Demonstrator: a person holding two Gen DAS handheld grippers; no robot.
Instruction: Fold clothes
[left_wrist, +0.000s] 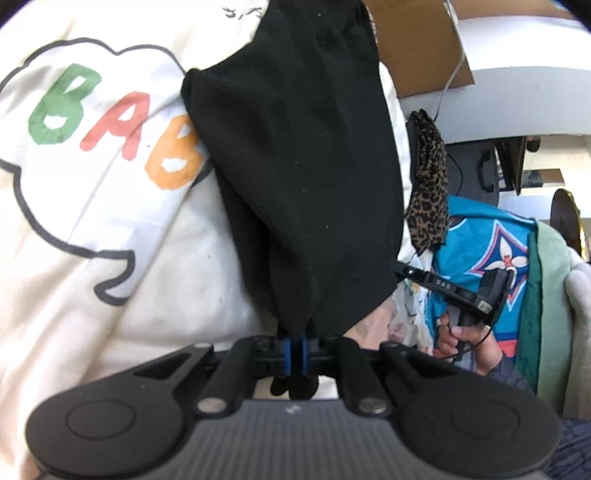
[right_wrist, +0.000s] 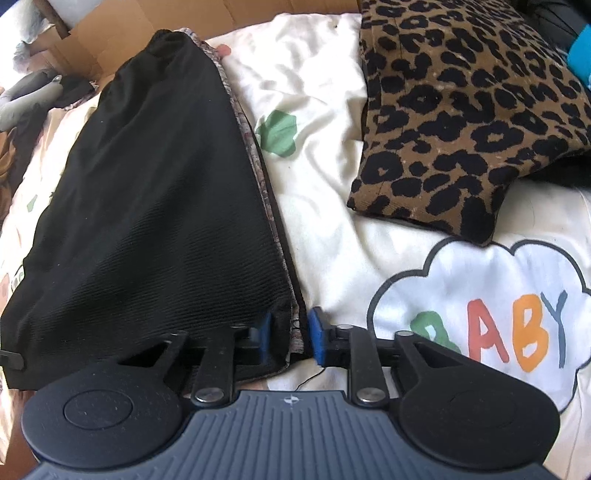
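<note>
A: Left wrist view first. What has the left gripper (left_wrist: 295, 352) got?

B: Its jaws are closed tight on a bunched end of the black ribbed knit garment (left_wrist: 295, 177). The blue pads meet with cloth squeezed between them, and a little tuft pokes out behind. From there the garment stretches away toward the top of the view, lifted over the cream bedsheet printed with a cloud and coloured letters (left_wrist: 85, 229).

A: And the right gripper (right_wrist: 290, 338)?

B: In its own view the jaws stand apart, not pressed together. The near corner of the black garment (right_wrist: 155, 206), with a patterned layer along its edge, lies in the gap between the two blue pads. One pad is partly covered by the cloth. I cannot tell whether either pad presses it.

A: Where does the garment lie overall?

B: Spread on the bed, left of the cloud print on the sheet (right_wrist: 325, 229). A folded leopard-print fabric piece (right_wrist: 461, 122) sits well apart, toward the far right of the bed.

A: Is the person visible?

B: A hand (left_wrist: 469, 341) holds the right gripper's handle at the right edge of the left wrist view.
</note>
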